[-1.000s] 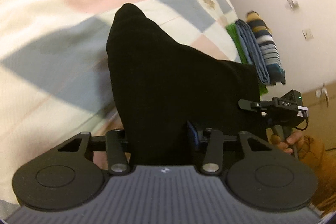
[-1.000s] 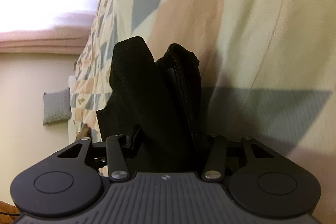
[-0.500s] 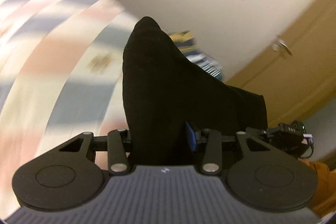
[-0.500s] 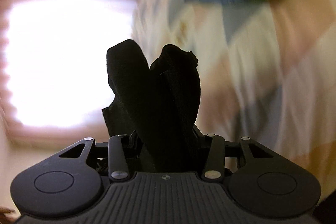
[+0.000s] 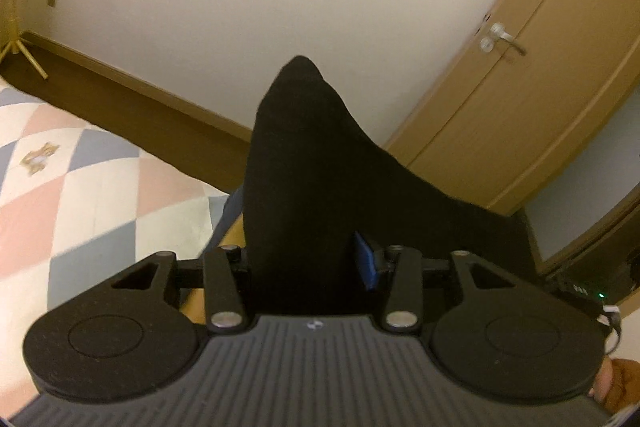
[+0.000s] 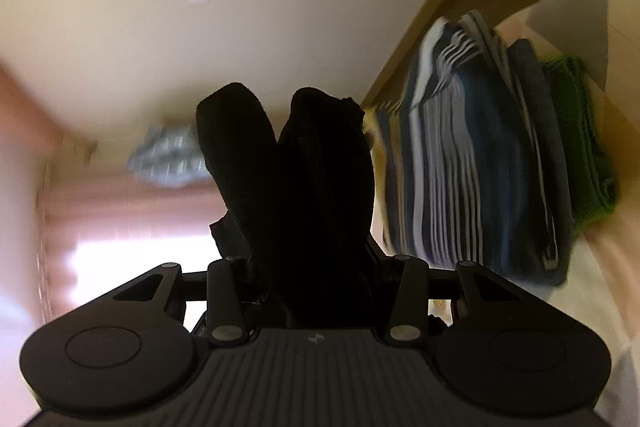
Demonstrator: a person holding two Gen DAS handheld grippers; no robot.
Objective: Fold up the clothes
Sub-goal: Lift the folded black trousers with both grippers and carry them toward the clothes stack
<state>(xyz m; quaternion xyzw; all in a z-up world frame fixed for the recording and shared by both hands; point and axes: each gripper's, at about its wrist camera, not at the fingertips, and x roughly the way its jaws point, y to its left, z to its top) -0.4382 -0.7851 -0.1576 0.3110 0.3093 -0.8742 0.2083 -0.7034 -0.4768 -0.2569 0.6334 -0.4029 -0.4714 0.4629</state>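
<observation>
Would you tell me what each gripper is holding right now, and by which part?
Both hold a black fabric garment: the left gripper and the right gripper each pinch a bunched fold; which part cannot be told.

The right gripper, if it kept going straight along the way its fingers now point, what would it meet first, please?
Probably nothing near: beyond the black garment that the right gripper clamps, the line runs to bare wall. The stack of folded clothes lies off to the side. Depth is unclear in this blurred view.
</observation>
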